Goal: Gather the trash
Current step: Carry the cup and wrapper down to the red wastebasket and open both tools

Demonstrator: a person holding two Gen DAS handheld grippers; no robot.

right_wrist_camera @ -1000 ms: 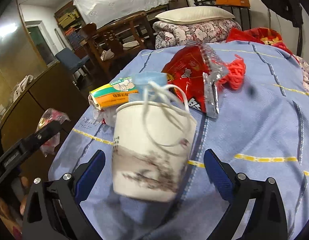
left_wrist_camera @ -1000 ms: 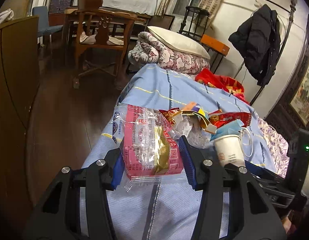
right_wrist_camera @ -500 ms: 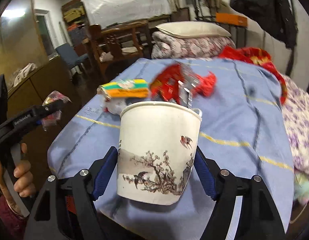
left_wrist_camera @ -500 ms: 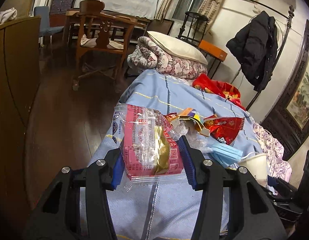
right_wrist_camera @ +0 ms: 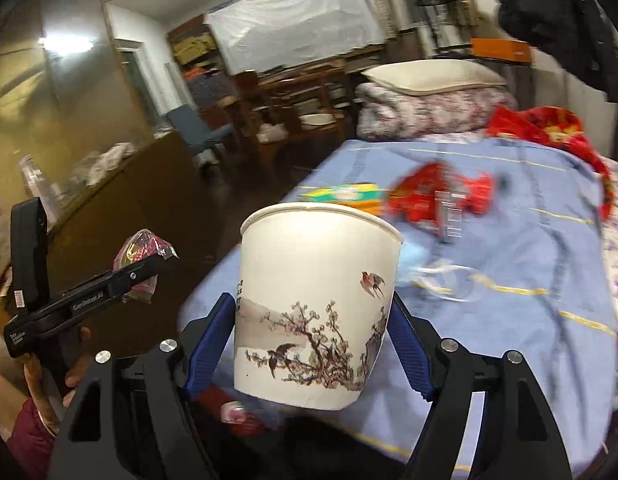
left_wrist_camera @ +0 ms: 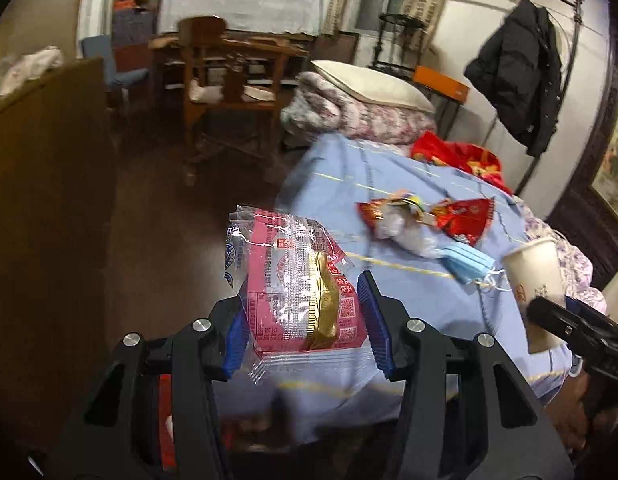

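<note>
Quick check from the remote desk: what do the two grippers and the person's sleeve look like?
Both grippers, left and right, have black angular frames, silver screw heads and blue ribbed pads. White lettering runs along the left gripper's body in the right wrist view. The sleeve is dark red.

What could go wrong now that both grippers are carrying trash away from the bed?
The paper cup is thin, and the right gripper, which has just closed on it, could crush it or let it slide out. The left gripper holds the pink wrapper only by its crinkly film sides, so it may slip free. The face mask and red snack bags remain on the blue sheet and could be forgotten.
</note>
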